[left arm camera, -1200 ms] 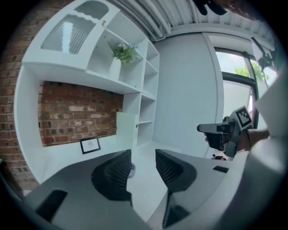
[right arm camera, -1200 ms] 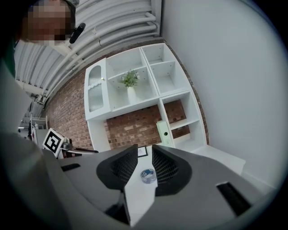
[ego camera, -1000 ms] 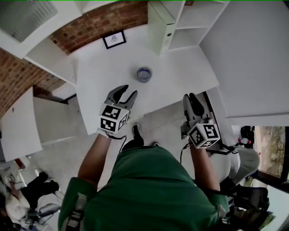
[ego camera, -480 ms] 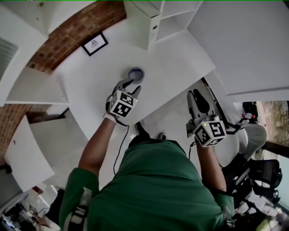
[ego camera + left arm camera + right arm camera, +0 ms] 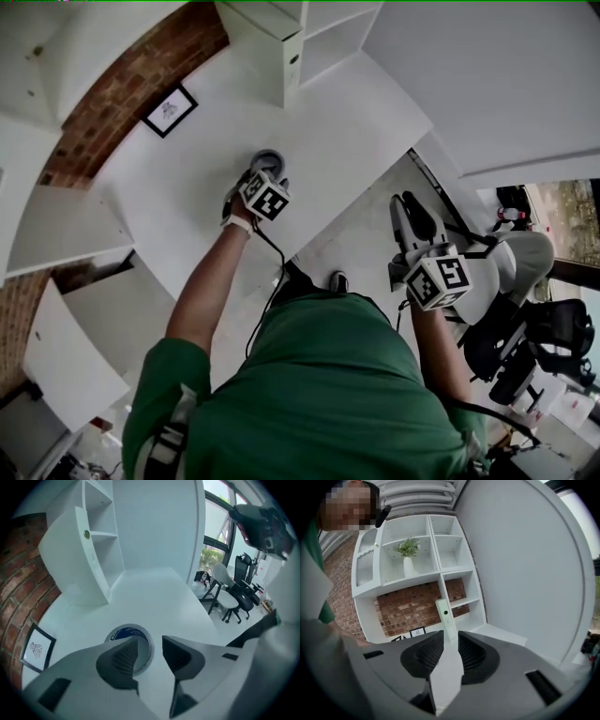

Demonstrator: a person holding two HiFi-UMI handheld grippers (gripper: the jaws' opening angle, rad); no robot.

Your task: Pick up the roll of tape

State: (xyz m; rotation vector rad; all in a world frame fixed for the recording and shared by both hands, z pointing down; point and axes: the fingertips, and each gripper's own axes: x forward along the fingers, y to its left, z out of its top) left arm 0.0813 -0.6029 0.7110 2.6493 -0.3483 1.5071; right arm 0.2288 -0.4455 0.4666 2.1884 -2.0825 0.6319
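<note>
The roll of tape (image 5: 270, 158) lies flat on the white table (image 5: 187, 197), grey-white with a blue core. My left gripper (image 5: 263, 174) is reached out over it and hides its near half. In the left gripper view the roll (image 5: 142, 638) sits under the jaws. The left gripper (image 5: 150, 651) is open, with one finger over the roll's hole and the other outside its right wall, a sliver of table showing between. My right gripper (image 5: 411, 208) hangs off the table's front edge above the floor. The right gripper (image 5: 450, 644) holds nothing, with a narrow gap between its jaws.
A small framed picture (image 5: 170, 110) stands at the table's back by the brick wall. A white shelf unit (image 5: 272, 47) rises behind the tape. Office chairs (image 5: 225, 597) stand beyond the table's right edge. A vase with a plant (image 5: 408, 555) sits on a high shelf.
My left gripper has moved forward from the table's near edge to over the tape roll, and its jaws have narrowed. The right gripper has stayed in place off the table.
</note>
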